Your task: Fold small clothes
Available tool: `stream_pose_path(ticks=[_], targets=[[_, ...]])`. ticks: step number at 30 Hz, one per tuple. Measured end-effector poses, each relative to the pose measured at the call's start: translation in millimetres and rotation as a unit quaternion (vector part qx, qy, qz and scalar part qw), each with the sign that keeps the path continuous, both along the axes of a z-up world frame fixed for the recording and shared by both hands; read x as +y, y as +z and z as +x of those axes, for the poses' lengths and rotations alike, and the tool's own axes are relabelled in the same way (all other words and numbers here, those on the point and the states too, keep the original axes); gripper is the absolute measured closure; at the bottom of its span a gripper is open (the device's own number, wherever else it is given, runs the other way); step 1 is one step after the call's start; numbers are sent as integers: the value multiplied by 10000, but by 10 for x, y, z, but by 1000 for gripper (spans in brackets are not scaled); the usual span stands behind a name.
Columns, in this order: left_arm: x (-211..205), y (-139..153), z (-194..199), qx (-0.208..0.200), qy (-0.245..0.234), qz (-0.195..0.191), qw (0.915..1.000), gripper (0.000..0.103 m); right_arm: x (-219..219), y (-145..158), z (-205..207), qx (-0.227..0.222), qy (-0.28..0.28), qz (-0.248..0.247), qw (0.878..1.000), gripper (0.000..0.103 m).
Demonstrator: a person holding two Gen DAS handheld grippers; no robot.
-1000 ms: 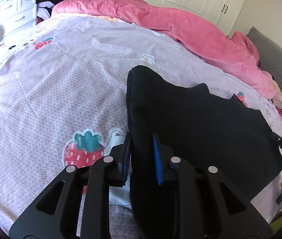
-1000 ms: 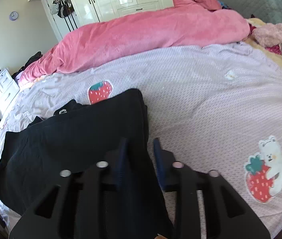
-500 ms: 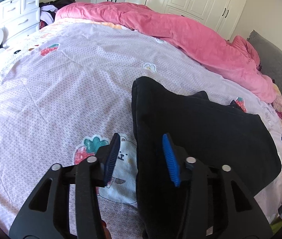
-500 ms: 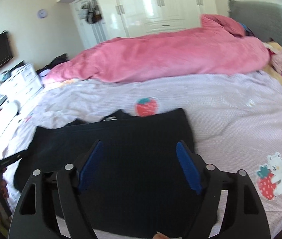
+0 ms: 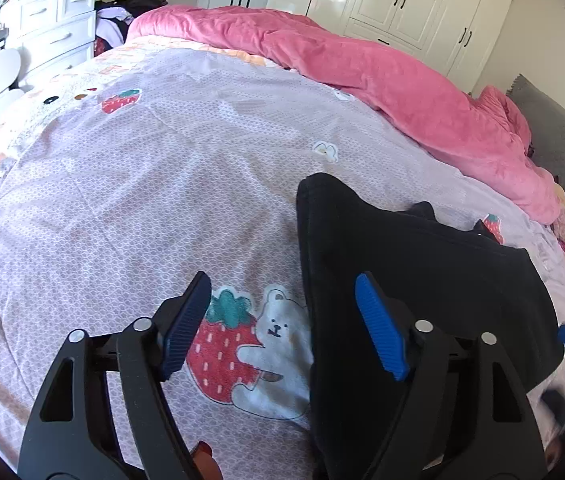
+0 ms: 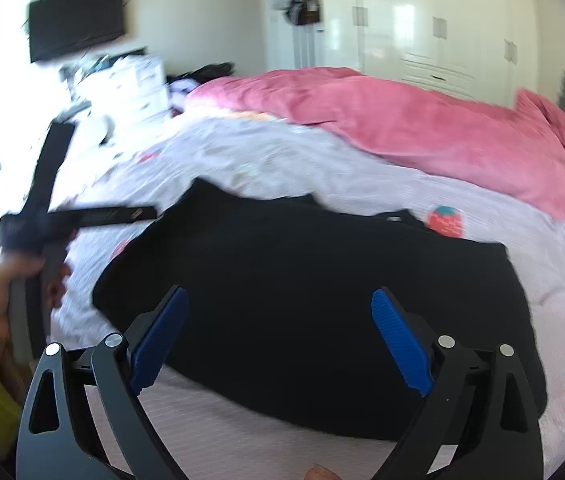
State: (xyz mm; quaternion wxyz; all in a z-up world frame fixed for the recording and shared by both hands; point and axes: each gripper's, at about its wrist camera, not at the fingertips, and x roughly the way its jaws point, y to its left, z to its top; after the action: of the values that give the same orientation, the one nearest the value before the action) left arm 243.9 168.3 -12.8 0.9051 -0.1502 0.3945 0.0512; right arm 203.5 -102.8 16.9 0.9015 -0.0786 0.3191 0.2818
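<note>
The soft black piece of clothing (image 5: pixel 422 288) lies flat on the bed's pale purple sheet with strawberry and bear pictures (image 5: pixel 122 200), doubled over into a wide dark shape with a neat folded edge on its left side. A second ago both tools were pinching that cloth; now it rests on the bed by itself. The left hand-held gripper (image 5: pixel 282 320) is opening, its blue pads spread apart over the cloth's left edge, one pad above the sheet and one above the cloth, with nothing pinched. The right hand-held gripper (image 6: pixel 280 340) is opening too, spread wide, and it has pulled back from the cloth, so the whole black shape shows in front of it. That view is blurry, so small wrinkles may be hidden. This fold looks done, and one more fold probably comes next. The fluffy pink blanket (image 5: pixel 362 72) is heaped far behind.
</note>
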Motion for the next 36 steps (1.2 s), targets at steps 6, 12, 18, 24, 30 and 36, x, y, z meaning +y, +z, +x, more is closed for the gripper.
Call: stream_pose_path(ticks=[6, 12, 18, 24, 30, 36], targets=[[78, 14, 5, -6, 45, -109, 9999, 28, 524, -180, -220, 37, 582, -385, 9976, 10], [163, 36, 10, -39, 137, -155, 9998, 24, 932, -387, -378, -12, 924, -915, 9915, 10], [194, 46, 26, -51, 215, -29, 9998, 22, 1111, -598, -350, 25, 756, -1421, 9870, 10], [229, 18, 57, -17, 219, -101, 9997, 20, 1170, -699, -237, 27, 566, -1494, 9871, 9], [241, -53, 125, 63, 200, -215, 9995, 18, 1263, -703, -194, -355, 391, -1648, 9849, 12], [287, -204, 245, 159, -20, -1155, 9932, 18, 1212, -568, -255, -678, 605, -1222, 9883, 82]])
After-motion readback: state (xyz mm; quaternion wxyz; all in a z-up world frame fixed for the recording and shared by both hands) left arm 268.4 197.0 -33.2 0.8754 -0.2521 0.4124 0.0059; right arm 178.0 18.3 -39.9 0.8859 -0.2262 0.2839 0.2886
